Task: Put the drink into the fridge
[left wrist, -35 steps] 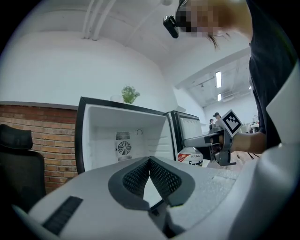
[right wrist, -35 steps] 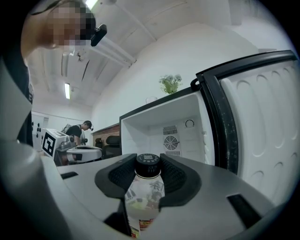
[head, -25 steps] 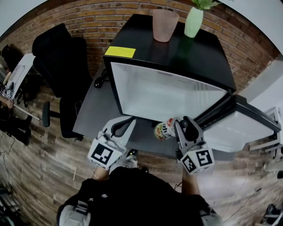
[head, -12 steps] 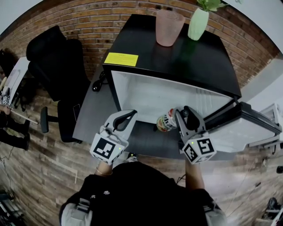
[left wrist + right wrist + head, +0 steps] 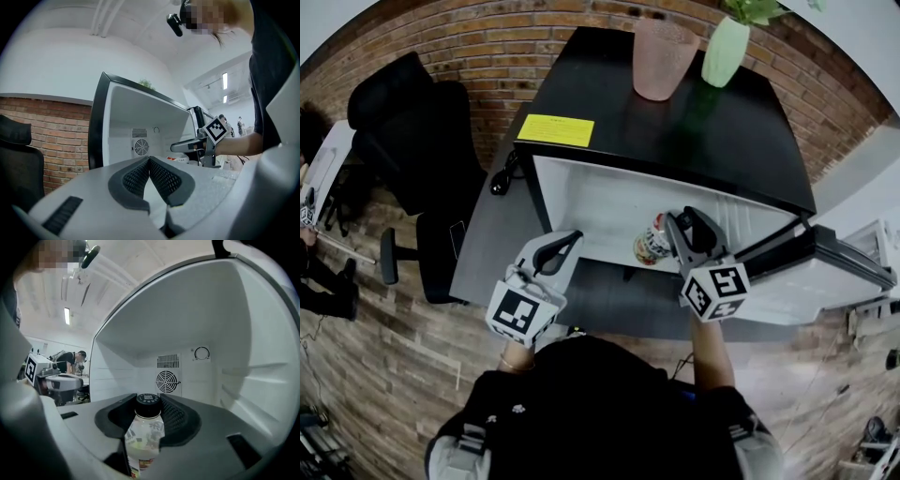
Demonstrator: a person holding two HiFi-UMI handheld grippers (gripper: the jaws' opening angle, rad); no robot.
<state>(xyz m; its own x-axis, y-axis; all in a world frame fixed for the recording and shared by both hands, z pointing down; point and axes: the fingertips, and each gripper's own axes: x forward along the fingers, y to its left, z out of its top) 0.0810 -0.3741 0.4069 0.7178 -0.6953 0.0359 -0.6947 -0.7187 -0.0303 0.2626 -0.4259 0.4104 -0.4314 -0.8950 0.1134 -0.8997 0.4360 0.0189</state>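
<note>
The drink [image 5: 650,242], a small clear bottle with a black cap and printed label, is gripped by my right gripper [image 5: 673,231] at the mouth of the open black mini fridge [image 5: 609,199]. In the right gripper view the bottle [image 5: 144,434] stands upright between the two pads [image 5: 176,420], with the fridge's white back wall and fan grille [image 5: 167,380] straight ahead. My left gripper [image 5: 561,246] hangs shut and empty at the fridge's lower left corner. The left gripper view has its pads [image 5: 161,176] meeting at the tip, and the right gripper [image 5: 185,146] with the drink [image 5: 179,159] beyond.
The fridge door [image 5: 820,272] is swung open to the right. A pink cup [image 5: 661,56] and a green vase [image 5: 724,49] stand on the fridge's black top, near a yellow sticker [image 5: 555,130]. A black office chair [image 5: 412,122] stands left, before a brick wall.
Both grippers have moved forward toward the fridge. The drink has gone from in front of the cabinet up to its opening, still held by the right gripper.
</note>
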